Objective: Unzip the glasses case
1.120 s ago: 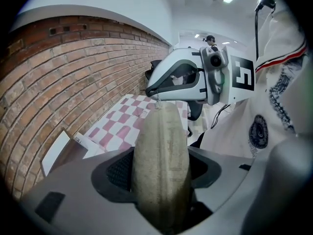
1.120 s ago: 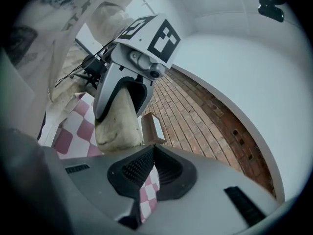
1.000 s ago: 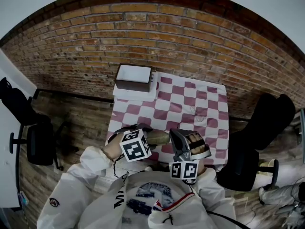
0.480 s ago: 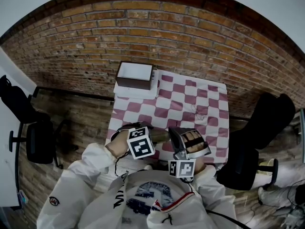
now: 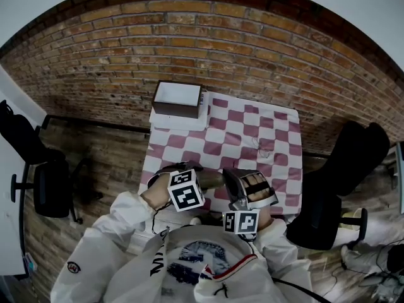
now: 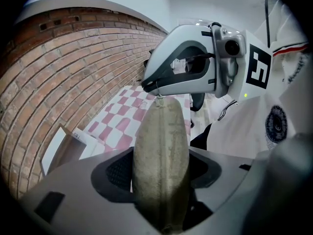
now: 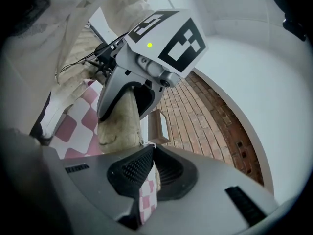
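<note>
Glasses case (image 6: pixel 160 131), olive fabric: clamped across its middle in left gripper (image 6: pixel 161 173), held over near edge of checked tablecloth (image 5: pixel 252 131), zip seam exposed for access. Right gripper (image 7: pixel 150 153): jaws pinched together on zip pull (image 6: pixel 159 100) at case's far end, seemingly poised to draw it along. Zip apparently unopened.

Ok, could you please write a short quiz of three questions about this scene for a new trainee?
1. True or false: the olive fabric glasses case already gapes wide open.
2. Fill in: the shut tips of the right gripper pinch the case's ______.
3. Which gripper clamps the case's body?
A. left gripper
B. right gripper
C. neither

Key:
1. False; its seam looks closed.
2. zipper pull
3. A
</note>
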Demonstrator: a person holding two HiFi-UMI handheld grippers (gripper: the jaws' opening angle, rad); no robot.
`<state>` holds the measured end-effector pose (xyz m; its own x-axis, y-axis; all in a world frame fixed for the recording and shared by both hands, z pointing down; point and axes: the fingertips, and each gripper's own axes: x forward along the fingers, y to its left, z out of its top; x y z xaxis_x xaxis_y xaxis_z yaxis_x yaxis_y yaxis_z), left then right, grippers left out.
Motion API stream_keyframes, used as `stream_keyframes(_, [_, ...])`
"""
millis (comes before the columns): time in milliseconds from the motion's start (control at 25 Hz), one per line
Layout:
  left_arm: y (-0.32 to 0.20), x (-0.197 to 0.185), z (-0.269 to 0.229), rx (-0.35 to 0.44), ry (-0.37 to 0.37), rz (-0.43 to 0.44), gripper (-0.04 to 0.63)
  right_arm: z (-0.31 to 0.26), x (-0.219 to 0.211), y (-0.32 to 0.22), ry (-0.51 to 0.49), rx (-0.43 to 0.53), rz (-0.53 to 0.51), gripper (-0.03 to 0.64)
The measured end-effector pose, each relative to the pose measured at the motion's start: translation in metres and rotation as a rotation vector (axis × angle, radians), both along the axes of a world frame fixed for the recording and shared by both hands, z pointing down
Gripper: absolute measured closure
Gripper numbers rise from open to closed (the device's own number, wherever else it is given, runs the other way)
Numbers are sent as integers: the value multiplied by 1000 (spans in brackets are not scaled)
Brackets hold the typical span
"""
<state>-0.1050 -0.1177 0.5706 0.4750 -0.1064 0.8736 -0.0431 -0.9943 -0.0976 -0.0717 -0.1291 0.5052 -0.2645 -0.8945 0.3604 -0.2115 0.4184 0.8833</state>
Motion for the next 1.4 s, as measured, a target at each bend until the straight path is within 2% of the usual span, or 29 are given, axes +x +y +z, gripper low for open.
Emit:
stream_keyframes(440, [-9,10,-1,2,29,-10,305,-2,11,-3,-89,-73,-26,597])
stream_keyframes(640, [-15,24,-2,-6,51,-45,305,-4,27,-7,-136,-99,-14,597])
stream_keyframes(760, [-18,30,0,-19,60,-79,305,-3,42,-8,-225,-152,16,595])
stream_keyframes(1120, [-22,51,7,-81,160,-218,305,7,75,-5,-462,-276,86,563])
stream_keyframes(1400, [-26,52,1,-89,242,-323,305,2,100,-1,-788,-376,167,508])
